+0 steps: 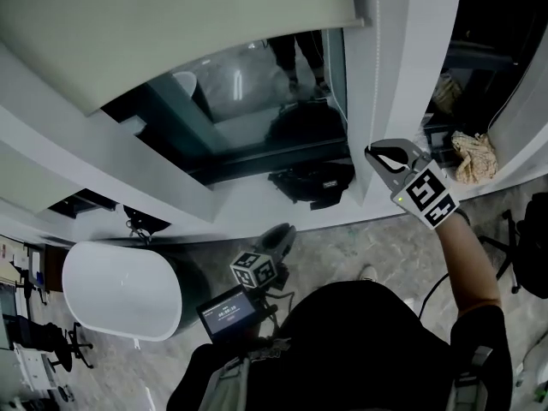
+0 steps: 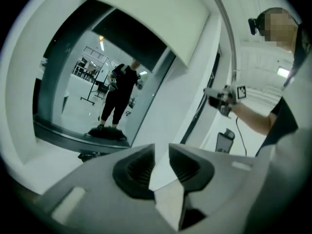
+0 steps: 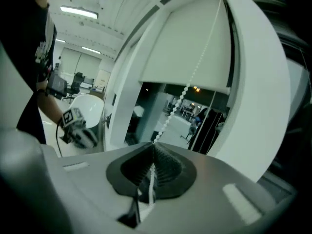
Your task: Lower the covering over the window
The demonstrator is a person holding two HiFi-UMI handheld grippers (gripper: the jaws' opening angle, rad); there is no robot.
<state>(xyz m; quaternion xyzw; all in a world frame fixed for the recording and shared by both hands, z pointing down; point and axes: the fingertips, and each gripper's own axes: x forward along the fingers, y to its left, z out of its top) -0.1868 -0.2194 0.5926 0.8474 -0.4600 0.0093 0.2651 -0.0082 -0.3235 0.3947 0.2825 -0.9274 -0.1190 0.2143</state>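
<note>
A pale roller blind covers the upper part of the window; dark glass shows below its bottom edge. In the right gripper view the same blind hangs ahead, and a white bead chain runs down from its right end into my right gripper, which is shut on the chain. In the head view the right gripper is held against the white frame right of the glass. My left gripper stands open with nothing between its fingers, lower down and close to my body.
A white oval tub-like object stands on the floor at lower left, with a small lit screen next to it. A dark bag lies at the foot of the window. A crumpled cloth and a chair are to the right.
</note>
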